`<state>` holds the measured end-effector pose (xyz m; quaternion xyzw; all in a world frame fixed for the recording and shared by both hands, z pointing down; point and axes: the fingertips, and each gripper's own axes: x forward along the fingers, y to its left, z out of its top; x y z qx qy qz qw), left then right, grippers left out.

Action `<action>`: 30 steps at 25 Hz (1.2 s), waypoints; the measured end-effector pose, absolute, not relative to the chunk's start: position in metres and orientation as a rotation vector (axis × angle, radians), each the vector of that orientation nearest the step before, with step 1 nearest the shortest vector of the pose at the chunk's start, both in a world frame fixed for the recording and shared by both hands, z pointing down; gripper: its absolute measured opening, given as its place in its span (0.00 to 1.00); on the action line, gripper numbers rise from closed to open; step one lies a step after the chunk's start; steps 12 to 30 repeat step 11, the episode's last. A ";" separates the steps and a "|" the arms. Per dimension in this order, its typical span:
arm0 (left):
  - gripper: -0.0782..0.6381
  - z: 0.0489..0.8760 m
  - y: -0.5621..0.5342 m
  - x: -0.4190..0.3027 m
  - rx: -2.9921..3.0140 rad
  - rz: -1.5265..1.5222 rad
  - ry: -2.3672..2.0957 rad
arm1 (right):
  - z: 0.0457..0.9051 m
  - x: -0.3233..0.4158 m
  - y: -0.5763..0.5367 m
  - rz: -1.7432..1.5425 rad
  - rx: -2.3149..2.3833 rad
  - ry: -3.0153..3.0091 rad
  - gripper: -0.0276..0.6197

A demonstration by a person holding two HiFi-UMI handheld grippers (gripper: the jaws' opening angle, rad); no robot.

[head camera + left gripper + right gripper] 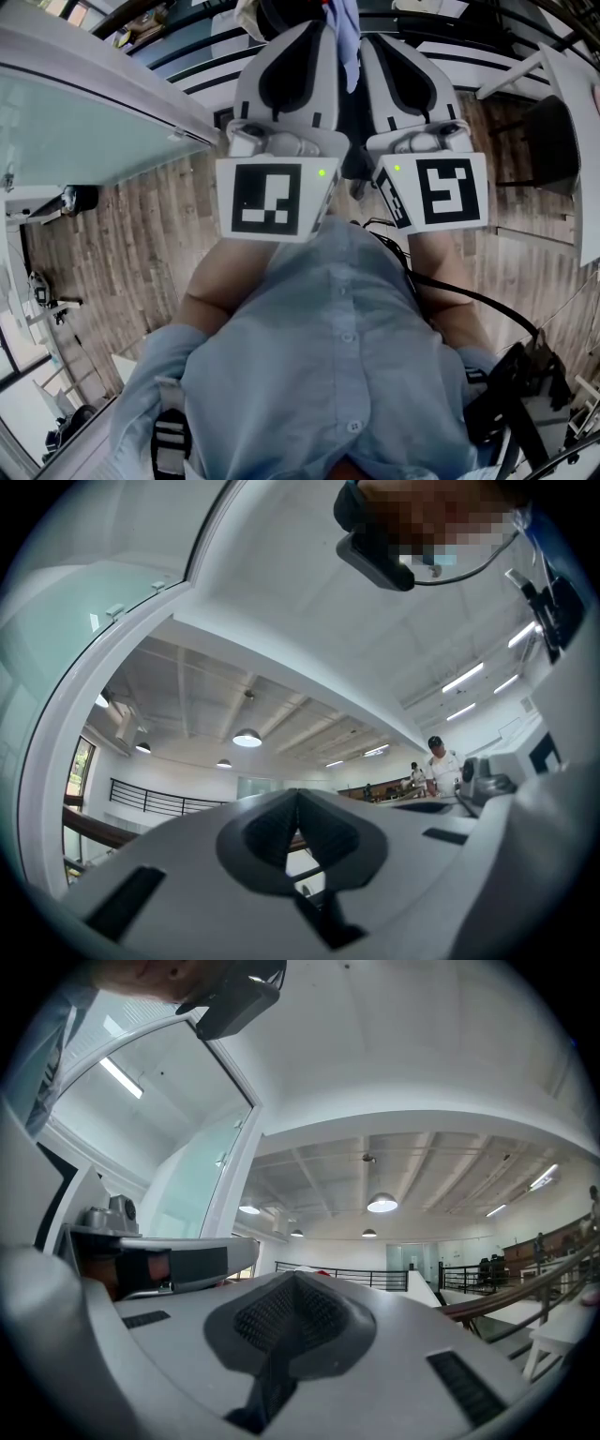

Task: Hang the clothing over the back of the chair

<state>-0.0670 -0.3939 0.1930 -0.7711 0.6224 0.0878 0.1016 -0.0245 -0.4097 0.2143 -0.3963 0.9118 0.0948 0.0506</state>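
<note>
Two jaw pairs are closed on nothing: my left gripper (298,803) and right gripper (292,1283) sit side by side, tipped slightly upward. Pale blue clothing (348,42) lies just beyond their tips, in the gap between them, about equally near both. Its length seems to hang downward. I cannot tell what carries it. Below is wood-plank floor (131,234), with a glass partition (84,112) left and a white table (577,112) right.

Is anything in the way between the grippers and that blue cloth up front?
Nothing visible is. In the head view the blue cloth shows just past the tips of the left gripper and the right gripper, in the gap between them. Both grippers are shut with nothing in them.
</note>
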 end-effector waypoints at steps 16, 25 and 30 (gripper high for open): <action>0.13 0.197 -0.400 -0.066 -2.281 0.260 1.845 | 0.218 -0.022 -0.414 0.284 -1.209 2.779 0.06; 0.13 0.197 -0.400 -0.066 -2.281 0.260 1.845 | 0.218 -0.022 -0.414 0.284 -1.209 2.779 0.06; 0.13 0.197 -0.400 -0.066 -2.281 0.260 1.845 | 0.218 -0.022 -0.414 0.284 -1.209 2.779 0.06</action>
